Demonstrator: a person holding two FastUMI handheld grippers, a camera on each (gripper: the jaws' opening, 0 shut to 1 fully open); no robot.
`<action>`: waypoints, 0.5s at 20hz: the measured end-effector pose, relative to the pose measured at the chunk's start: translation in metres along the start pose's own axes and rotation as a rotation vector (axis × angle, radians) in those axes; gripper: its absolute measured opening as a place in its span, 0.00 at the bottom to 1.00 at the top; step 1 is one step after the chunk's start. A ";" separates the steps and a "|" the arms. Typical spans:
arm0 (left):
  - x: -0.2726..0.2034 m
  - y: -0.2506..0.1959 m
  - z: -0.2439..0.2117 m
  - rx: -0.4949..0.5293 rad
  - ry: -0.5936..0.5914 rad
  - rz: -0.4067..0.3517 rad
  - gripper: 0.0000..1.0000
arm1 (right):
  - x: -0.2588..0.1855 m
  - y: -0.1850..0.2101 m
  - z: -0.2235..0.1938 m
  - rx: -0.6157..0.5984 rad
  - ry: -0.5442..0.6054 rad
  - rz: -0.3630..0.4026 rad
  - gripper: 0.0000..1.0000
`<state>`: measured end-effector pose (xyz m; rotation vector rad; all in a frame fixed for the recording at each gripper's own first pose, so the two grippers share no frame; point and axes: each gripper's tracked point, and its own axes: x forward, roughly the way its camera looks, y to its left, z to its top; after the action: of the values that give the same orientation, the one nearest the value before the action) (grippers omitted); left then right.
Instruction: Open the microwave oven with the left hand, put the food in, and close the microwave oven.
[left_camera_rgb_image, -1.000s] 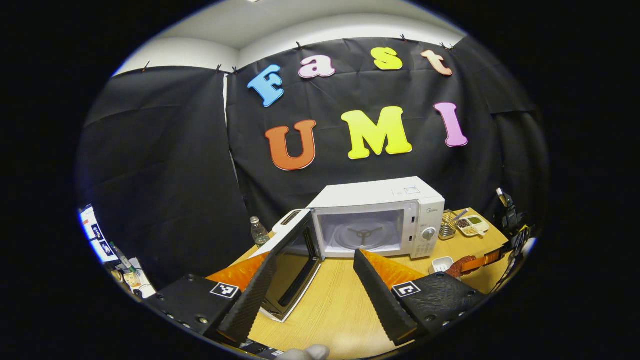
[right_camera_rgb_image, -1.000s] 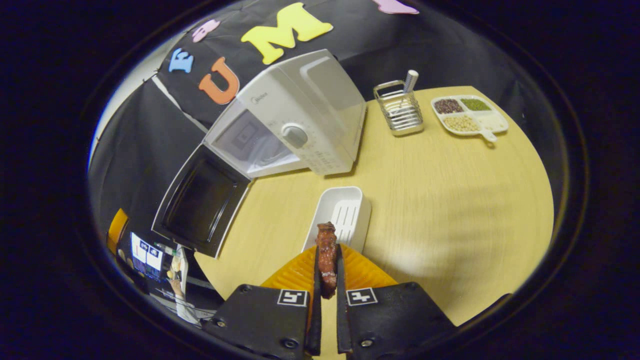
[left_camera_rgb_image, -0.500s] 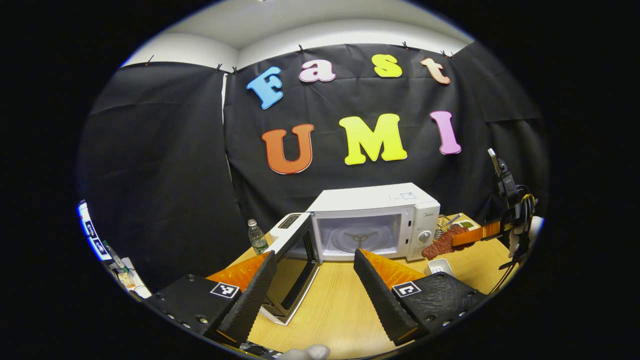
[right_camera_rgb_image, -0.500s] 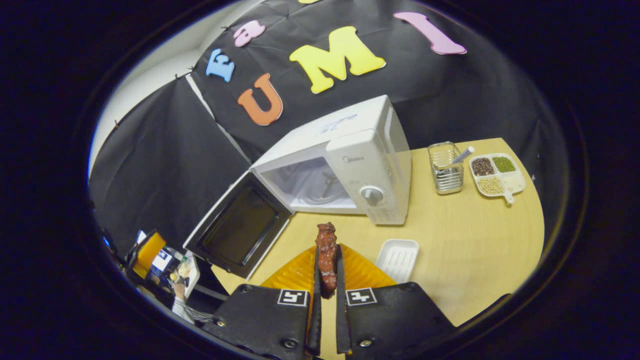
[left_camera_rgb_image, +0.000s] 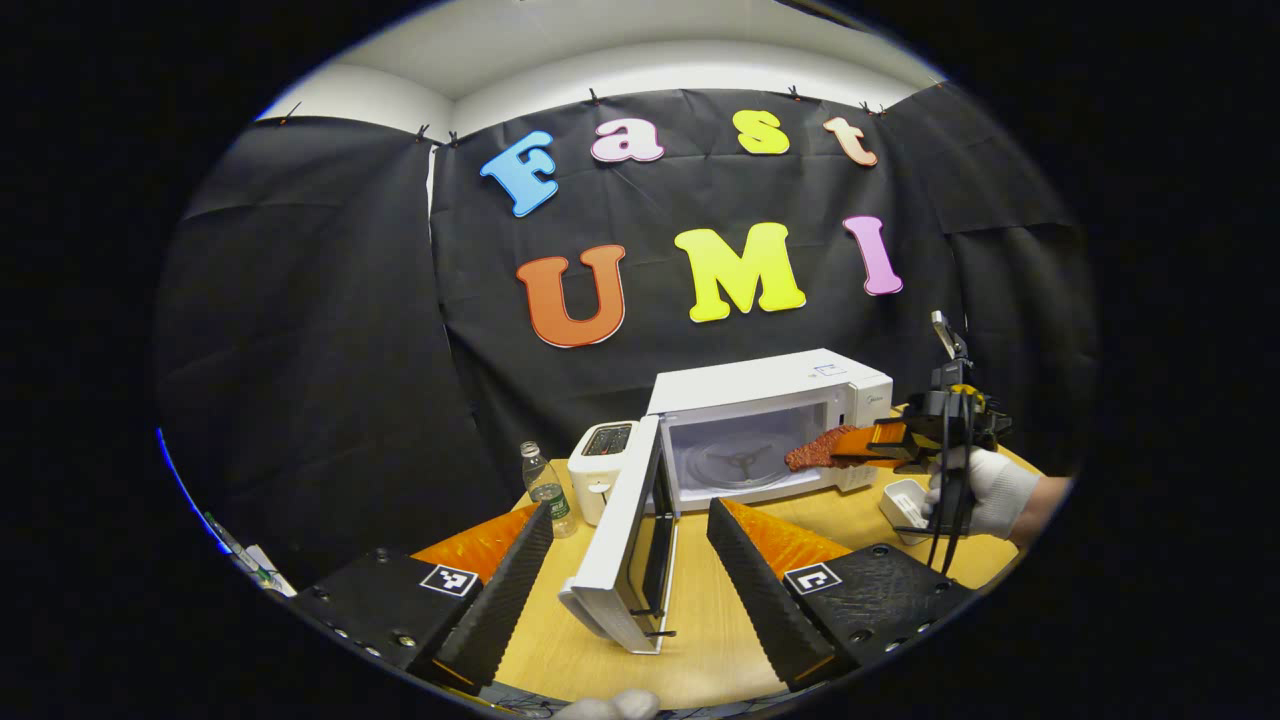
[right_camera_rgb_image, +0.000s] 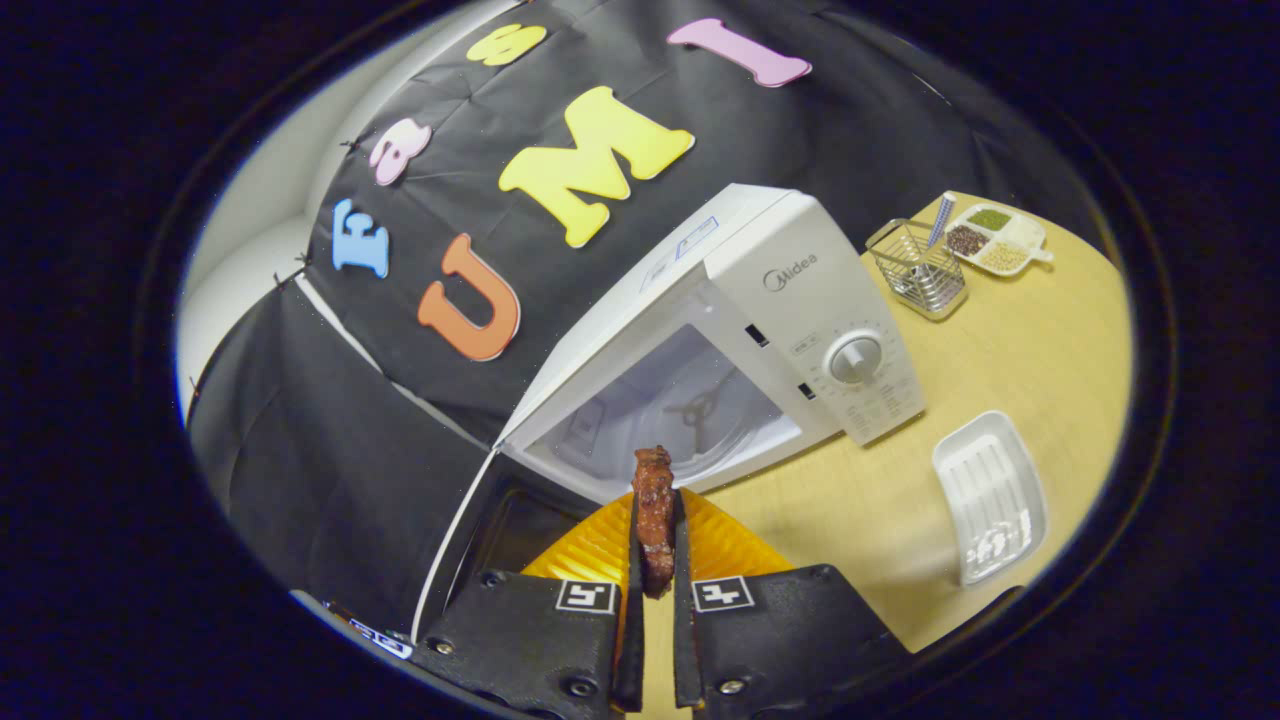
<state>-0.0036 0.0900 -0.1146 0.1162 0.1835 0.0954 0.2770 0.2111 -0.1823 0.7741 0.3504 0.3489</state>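
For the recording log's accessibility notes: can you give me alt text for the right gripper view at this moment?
The right gripper is shut on a reddish-brown piece of food, pointed at the open cavity of a white microwave whose door hangs open at lower left. On the wooden table sit an empty white tray, a wire utensil basket and a divided dish of grains.

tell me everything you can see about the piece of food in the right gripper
The food is a reddish-brown, rough, glazed-looking strip, like cooked meat. The right gripper is shut on it, both fingers pressing its sides, its tip sticking out forward. It hangs in the air before the open microwave cavity, not yet inside, touching nothing else.
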 end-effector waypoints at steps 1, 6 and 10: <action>0.001 0.008 -0.005 -0.001 -0.001 0.001 0.96 | 0.017 0.005 -0.001 0.038 -0.044 -0.004 0.15; 0.006 0.038 -0.027 -0.010 0.007 0.013 0.95 | 0.092 0.012 -0.009 0.245 -0.190 -0.029 0.14; 0.009 0.057 -0.041 -0.017 0.019 0.031 0.95 | 0.142 -0.003 -0.009 0.303 -0.255 -0.100 0.15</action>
<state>-0.0069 0.1513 -0.1495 0.1010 0.1998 0.1294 0.3990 0.2755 -0.2158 1.0814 0.2021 0.1007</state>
